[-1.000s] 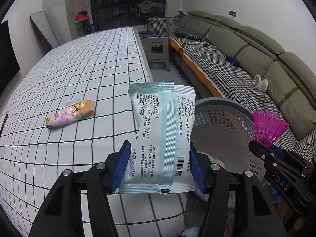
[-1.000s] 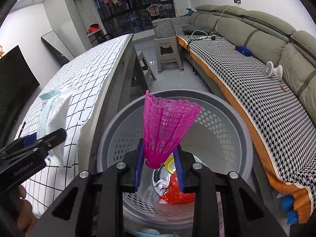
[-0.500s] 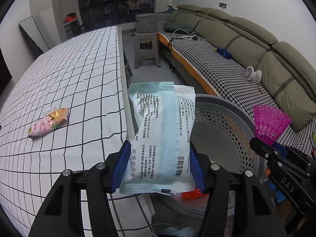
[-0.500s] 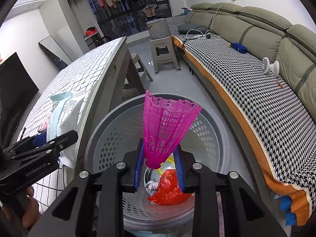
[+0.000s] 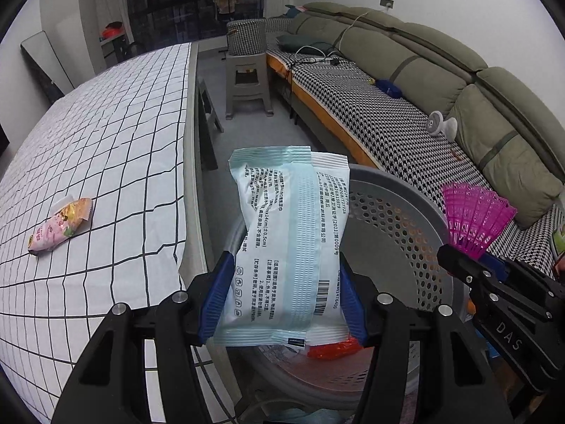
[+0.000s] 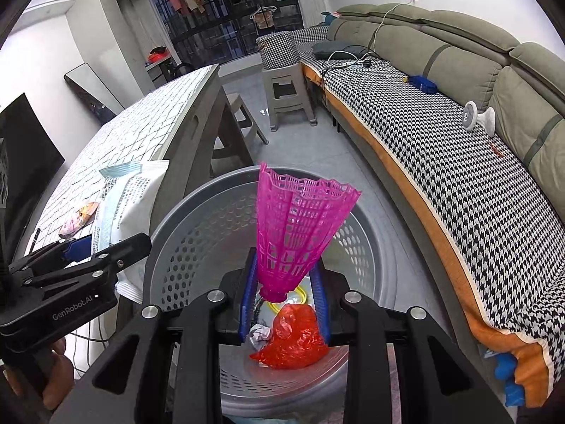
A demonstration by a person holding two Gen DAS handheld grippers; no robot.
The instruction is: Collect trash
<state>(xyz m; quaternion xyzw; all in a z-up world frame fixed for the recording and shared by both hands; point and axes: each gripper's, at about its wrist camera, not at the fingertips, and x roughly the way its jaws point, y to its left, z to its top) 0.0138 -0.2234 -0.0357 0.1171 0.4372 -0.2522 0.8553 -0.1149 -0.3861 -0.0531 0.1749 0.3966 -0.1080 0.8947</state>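
Observation:
My left gripper [image 5: 282, 296] is shut on a pale blue and white wipes packet [image 5: 289, 240], held upright over the left rim of the grey perforated basket [image 5: 416, 233]. My right gripper [image 6: 284, 293] is shut on the base of a pink plastic shuttlecock [image 6: 298, 233], hanging over the middle of the basket [image 6: 197, 233]. Red plastic wrap [image 6: 295, 339] and crumpled paper lie at the basket's bottom. A pink and yellow snack wrapper [image 5: 60, 226] lies on the checked tablecloth [image 5: 106, 148]. In the right wrist view the left gripper [image 6: 81, 254] shows at the left with its packet [image 6: 127, 198].
The table's edge [image 5: 192, 183] runs just left of the basket. A long sofa with a houndstooth cover [image 5: 406, 113] fills the right side, a small fan [image 5: 439, 125] lying on it. A grey stool [image 5: 247, 84] stands on the floor beyond.
The left gripper has carried the packet rightwards off the table to the basket's rim. The right gripper with the shuttlecock has shifted a little over the basket; more of the basket's bottom shows.

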